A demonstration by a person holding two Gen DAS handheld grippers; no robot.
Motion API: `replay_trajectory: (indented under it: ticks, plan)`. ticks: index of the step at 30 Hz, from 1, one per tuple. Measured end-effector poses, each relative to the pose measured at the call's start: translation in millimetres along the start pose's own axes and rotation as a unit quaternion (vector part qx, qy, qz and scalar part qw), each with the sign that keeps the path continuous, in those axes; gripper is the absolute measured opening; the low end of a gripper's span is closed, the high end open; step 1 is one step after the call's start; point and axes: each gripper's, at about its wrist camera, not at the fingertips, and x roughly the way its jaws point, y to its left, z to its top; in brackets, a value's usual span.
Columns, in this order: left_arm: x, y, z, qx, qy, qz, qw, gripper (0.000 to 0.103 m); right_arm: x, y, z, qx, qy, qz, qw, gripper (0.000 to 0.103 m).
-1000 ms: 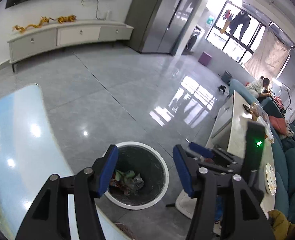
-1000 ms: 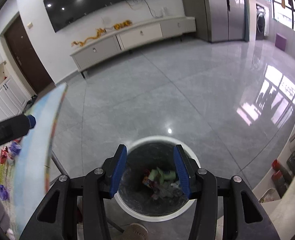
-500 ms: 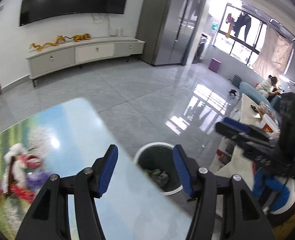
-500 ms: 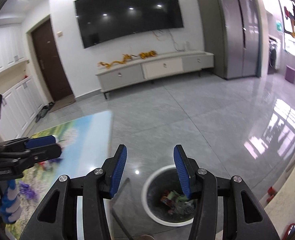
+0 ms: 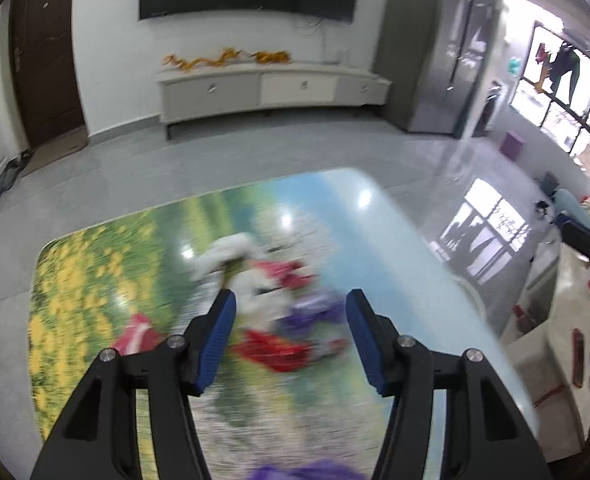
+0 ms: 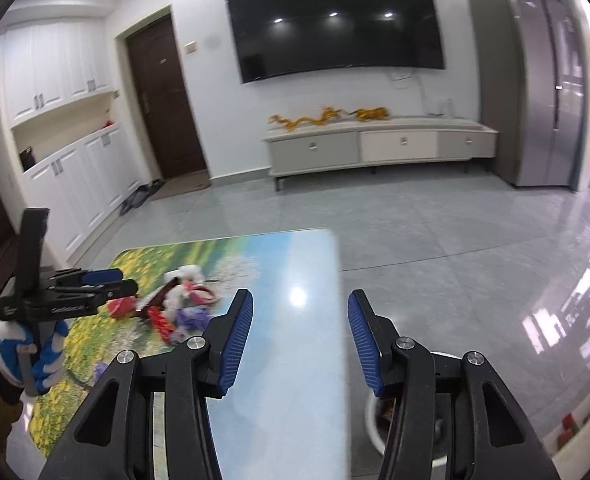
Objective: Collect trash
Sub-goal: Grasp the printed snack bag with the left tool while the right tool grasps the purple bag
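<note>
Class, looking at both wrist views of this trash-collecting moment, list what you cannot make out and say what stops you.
- Trash pile, left wrist view: motion blur; individual pieces unreadable.
- Purple item, left wrist view: cut off by the bottom edge.
- Trash bin, right wrist view: mostly hidden behind the right claw; contents unclear.
- Right claw, left wrist view: cut off by the frame's right edge.
- Left claw, right wrist view: opening hard to judge side-on.

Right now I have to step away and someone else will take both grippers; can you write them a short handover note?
Left gripper: open, empty, above the pile of wrappers on the table.
Right gripper: open, empty, over the table's right edge.
Bin: on the floor right of the table, just behind the right gripper, some trash already inside.
Left to do: pick up the pile, which is blurred in the left view, and drop it in the bin.
</note>
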Motion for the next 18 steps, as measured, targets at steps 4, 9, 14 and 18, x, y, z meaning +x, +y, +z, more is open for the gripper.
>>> replay_trajectory:
  ticks: [4, 9, 14, 18]
  plan:
    - [32.2, 26.6, -5.2, -0.012, 0.033, 0.011, 0.9993, 0.055, 41.5, 27.9, -0.2, -0.017, 0.03, 0.034, 0.999, 0.049]
    - [68.6, 47.6, -11.7, -0.016, 0.062, 0.018, 0.9978, 0.055, 107.0, 53.2, -5.5, -0.029, 0.078, 0.068, 0.994, 0.049]
    - [90.0, 59.3, -11.7, -0.015, 0.079, 0.015, 0.9967, 0.055, 162.9, 74.9, -14.9, -0.034, 0.117, 0.097, 0.988, 0.049]
    - [99.2, 63.2, -13.3, -0.012, 0.089, 0.012, 0.9959, 0.048, 195.7, 86.3, -24.4, -0.032, 0.139, 0.12, 0.982, 0.049]
